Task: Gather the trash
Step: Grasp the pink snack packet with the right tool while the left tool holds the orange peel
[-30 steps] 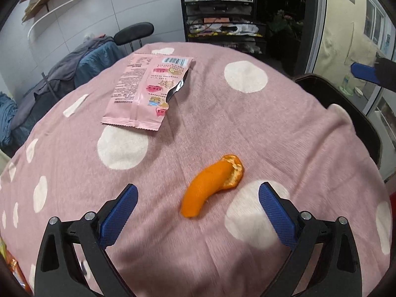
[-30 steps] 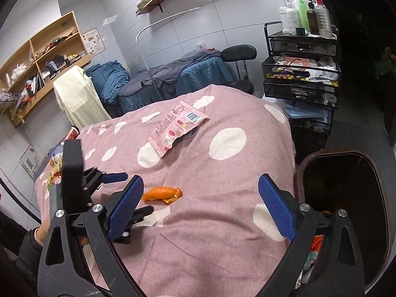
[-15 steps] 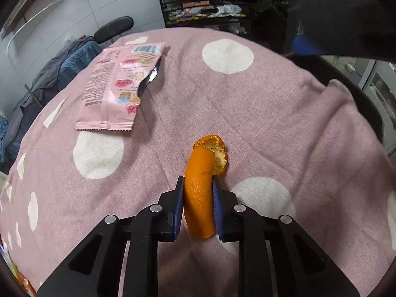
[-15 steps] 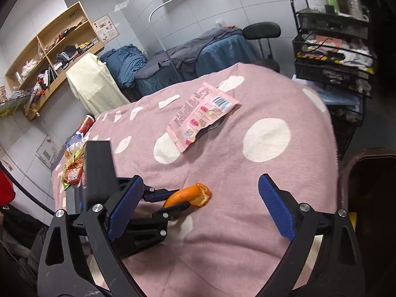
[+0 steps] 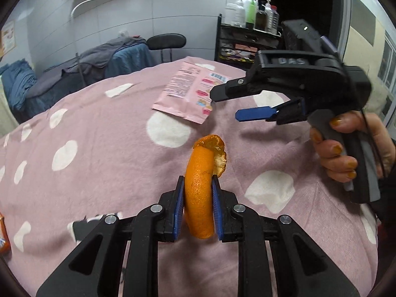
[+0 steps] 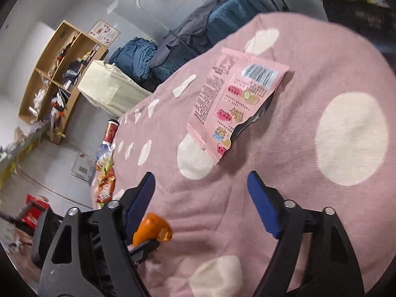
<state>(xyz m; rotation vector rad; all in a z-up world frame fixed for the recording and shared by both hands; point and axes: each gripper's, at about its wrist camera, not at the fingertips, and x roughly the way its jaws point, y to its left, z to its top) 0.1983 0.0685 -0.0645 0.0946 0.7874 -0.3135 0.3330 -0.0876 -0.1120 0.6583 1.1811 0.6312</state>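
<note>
Pink dotted cloth (image 5: 104, 153) lies bare across the left and middle of my left view. My left gripper (image 5: 197, 193) pinches one orange peel (image 5: 201, 193) at lower centre. My right gripper (image 6: 200, 185), jaws apart and holding nothing, hangs just short of one pink snack wrapper (image 6: 235, 99), which lies flat at upper centre, well inside the cloth's far edge.

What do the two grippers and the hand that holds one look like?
Both the left gripper and the right gripper have black plastic frames, silver bolts and blue finger pads. The right one has a grey handle with a thin black cable. The hand has orange-painted nails and a dark sleeve.
</note>
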